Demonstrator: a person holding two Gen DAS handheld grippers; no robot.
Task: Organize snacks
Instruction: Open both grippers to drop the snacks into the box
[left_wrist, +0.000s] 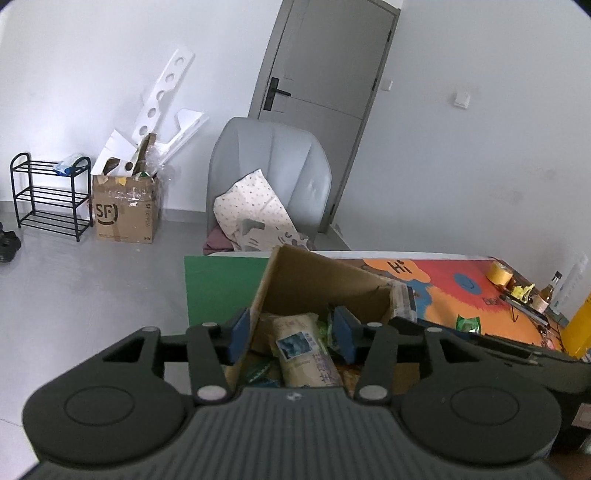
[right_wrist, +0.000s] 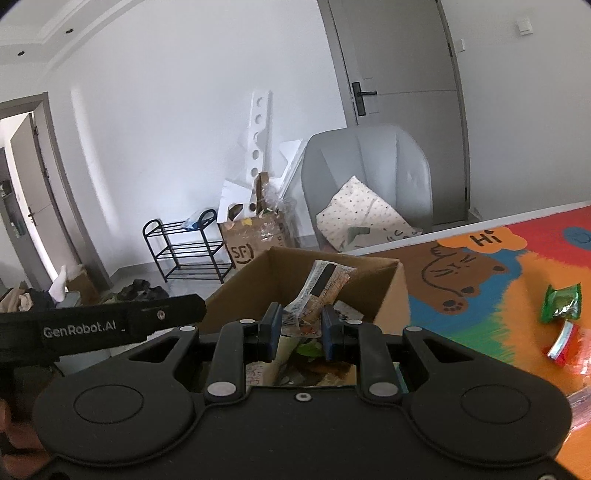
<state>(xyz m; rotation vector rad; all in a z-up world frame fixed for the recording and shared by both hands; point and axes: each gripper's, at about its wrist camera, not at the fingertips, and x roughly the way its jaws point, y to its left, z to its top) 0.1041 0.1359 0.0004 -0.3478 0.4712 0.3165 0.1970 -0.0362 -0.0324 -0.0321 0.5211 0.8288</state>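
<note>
An open cardboard box (left_wrist: 314, 280) stands on the colourful mat, holding several snack packets. My left gripper (left_wrist: 291, 334) hovers over it, open, its blue pads apart with neither touching anything. A beige packet with a blue picture (left_wrist: 303, 350) lies in the box below them. In the right wrist view, my right gripper (right_wrist: 299, 328) is shut on a crumpled printed snack packet (right_wrist: 321, 288), which sticks up from the pads above the box (right_wrist: 388, 291). A green packet (right_wrist: 561, 302) and a red packet (right_wrist: 565, 339) lie on the mat to the right.
The cartoon mat (right_wrist: 498, 295) covers the table. A tape roll (left_wrist: 498, 273) and a bottle (left_wrist: 550, 288) stand at its far right. Behind are a grey chair (left_wrist: 273, 158) with a pillow, a door, an SF carton (left_wrist: 125, 214) and a black rack (left_wrist: 51, 195).
</note>
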